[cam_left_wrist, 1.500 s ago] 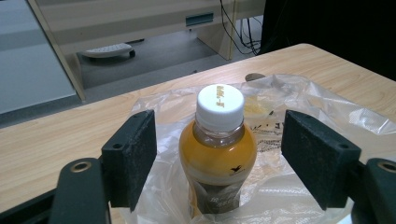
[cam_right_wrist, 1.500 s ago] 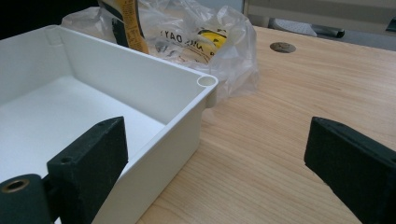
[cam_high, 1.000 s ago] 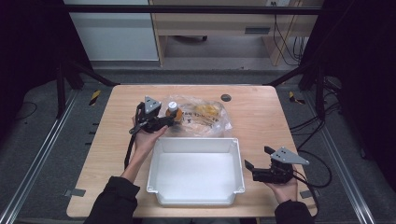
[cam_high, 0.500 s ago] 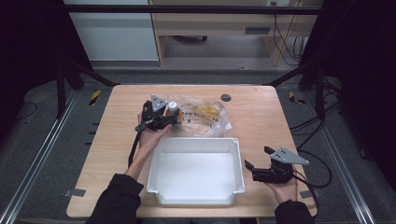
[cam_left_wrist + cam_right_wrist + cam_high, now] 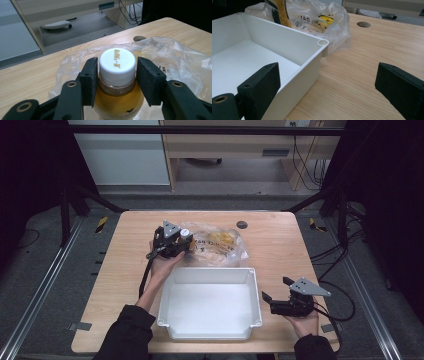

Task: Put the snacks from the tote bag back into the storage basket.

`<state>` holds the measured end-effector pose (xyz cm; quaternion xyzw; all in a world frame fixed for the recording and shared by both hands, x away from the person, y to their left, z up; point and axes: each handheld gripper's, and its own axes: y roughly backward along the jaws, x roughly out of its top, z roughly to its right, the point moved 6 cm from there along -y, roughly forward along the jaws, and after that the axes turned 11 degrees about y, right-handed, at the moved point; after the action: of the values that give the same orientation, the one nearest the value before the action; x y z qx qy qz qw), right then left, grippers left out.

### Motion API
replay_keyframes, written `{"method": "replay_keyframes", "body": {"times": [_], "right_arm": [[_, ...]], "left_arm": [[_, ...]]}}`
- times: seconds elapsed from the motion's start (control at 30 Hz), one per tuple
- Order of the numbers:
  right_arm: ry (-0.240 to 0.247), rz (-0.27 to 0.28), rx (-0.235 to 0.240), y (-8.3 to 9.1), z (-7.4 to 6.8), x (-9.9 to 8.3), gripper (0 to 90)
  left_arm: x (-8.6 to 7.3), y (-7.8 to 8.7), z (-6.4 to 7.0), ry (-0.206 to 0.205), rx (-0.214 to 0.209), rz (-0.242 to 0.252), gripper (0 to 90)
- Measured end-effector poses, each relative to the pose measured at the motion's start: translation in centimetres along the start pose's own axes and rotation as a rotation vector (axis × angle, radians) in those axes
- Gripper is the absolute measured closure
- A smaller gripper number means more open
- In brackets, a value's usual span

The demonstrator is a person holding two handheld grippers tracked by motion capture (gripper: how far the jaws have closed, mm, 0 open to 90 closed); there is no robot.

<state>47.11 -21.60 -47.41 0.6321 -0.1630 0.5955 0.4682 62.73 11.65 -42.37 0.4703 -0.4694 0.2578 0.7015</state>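
Left hand-held gripper (image 5: pixel 117 75) clamped on the neck of a bottle (image 5: pixel 118 97) of amber liquid, 2 black pads pressed just under the white cap (image 5: pixel 117 63) on either side; cap printed with small gold lettering; bottle upright between the jaws. Seen from the high view, left hand-held gripper (image 5: pixel 176 242) up at the far left part of the counter (image 5: pixel 280 250), bottle (image 5: pixel 185 236) at the left edge of a clear plastic bag (image 5: pixel 220 245) with yellow contents; bag lying crumpled just beyond the far wall of a white tray (image 5: pixel 210 275). Right hand-held gripper (image 5: pixel 274 290) spread wide, holding nothing, low beside the right wall of the tray; in the right gripper view, 1 jaw in front of the tray's wall (image 5: pixel 299 75), the other over bare wood, tray corner between them. Tray interior bare white; round grommet hole (image 5: pixel 242 224) in the counter beyond the bag; dark floor and a pale cabinet behind the counter.
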Motion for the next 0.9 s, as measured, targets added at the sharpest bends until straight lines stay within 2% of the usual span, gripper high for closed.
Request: {"method": "replay_keyframes", "body": {"times": [0.27, 0.43, 0.9], "right_arm": [[-0.002, 0.003, 0.0, 0.05, 0.04, 0.02, 6.4], [-0.002, 0.003, 0.001, 0.02, 0.04, 0.02, 6.4], [-0.004, 0.003, -0.002, 0.05, 0.09, 0.04, 6.5]], "left_arm": [[0.07, -0.41, 0.01, 0.008, -0.003, 0.014, 54.9], [0.44, -0.41, -0.05, 0.014, -0.005, -0.012, 58.1], [0.53, -0.46, -0.05, 0.01, 0.003, -0.009, 58.8]]}}
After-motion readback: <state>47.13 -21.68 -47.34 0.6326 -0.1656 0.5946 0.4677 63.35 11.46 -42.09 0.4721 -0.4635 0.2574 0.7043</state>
